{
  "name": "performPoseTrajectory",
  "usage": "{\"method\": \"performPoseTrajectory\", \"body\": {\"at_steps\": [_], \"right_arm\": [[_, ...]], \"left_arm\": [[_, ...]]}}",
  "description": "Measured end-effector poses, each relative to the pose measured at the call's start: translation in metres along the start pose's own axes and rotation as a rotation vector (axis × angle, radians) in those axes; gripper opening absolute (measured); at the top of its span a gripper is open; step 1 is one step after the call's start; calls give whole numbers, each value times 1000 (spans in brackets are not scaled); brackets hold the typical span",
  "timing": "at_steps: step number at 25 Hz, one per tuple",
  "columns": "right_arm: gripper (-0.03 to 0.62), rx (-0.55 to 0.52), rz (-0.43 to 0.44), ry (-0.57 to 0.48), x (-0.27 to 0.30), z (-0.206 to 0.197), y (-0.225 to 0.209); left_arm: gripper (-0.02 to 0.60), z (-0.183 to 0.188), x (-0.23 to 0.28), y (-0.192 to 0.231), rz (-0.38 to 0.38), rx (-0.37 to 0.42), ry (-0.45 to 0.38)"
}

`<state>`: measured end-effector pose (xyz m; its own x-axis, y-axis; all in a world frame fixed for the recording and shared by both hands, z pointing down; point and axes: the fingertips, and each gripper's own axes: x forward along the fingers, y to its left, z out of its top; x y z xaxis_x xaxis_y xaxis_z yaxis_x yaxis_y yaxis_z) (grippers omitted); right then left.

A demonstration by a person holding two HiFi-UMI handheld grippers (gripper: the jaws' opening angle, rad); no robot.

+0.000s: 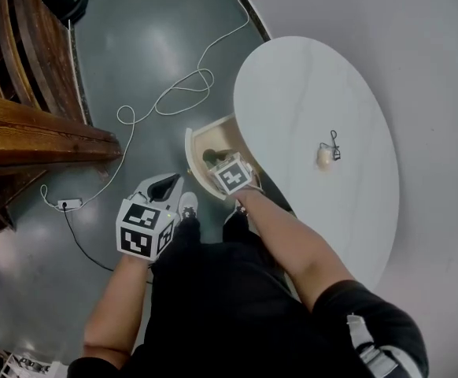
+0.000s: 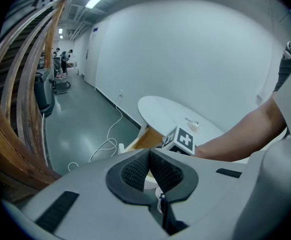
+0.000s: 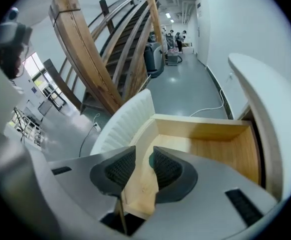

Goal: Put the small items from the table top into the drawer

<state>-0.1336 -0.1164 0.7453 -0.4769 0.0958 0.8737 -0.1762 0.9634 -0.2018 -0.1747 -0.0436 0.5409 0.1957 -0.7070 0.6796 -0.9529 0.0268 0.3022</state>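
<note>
A small cream item [image 1: 324,157] with a black clip [image 1: 335,146] beside it lies on the white oval table [image 1: 308,93]; the left gripper view also shows the cream item [image 2: 193,126]. The wooden drawer [image 1: 200,144] stands pulled out at the table's left edge. Something dark green [image 1: 213,156] lies inside it. My right gripper [image 3: 143,152] hangs over the drawer, open, with nothing between its pads. Its marker cube [image 1: 233,176] covers its jaws in the head view. The right pad half hides the green thing [image 3: 149,159]. My left gripper [image 1: 168,183] [image 2: 149,152] is off to the left over the floor, shut and empty.
A white cable [image 1: 182,85] snakes over the grey floor to a power strip [image 1: 69,204]. Wooden stair beams [image 1: 24,124] fill the left side. The person's shoes [image 1: 188,205] stand just in front of the drawer. The drawer's ribbed white front [image 3: 120,119] curves round its left.
</note>
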Motion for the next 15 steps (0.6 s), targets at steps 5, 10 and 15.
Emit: {"method": "performPoseTrajectory", "body": {"at_steps": [5,10,15], "right_arm": [[64,5,19,-174,-70,38,23],[31,21,38,-324,-136,60,42],[18,55,31,-433,-190,65,54]], "left_arm": [[15,10,0,-12,-22,31,-24],[15,29,-2,-23,-50,40,-53],[15,44,-10,-36,-76,77,-87]]}}
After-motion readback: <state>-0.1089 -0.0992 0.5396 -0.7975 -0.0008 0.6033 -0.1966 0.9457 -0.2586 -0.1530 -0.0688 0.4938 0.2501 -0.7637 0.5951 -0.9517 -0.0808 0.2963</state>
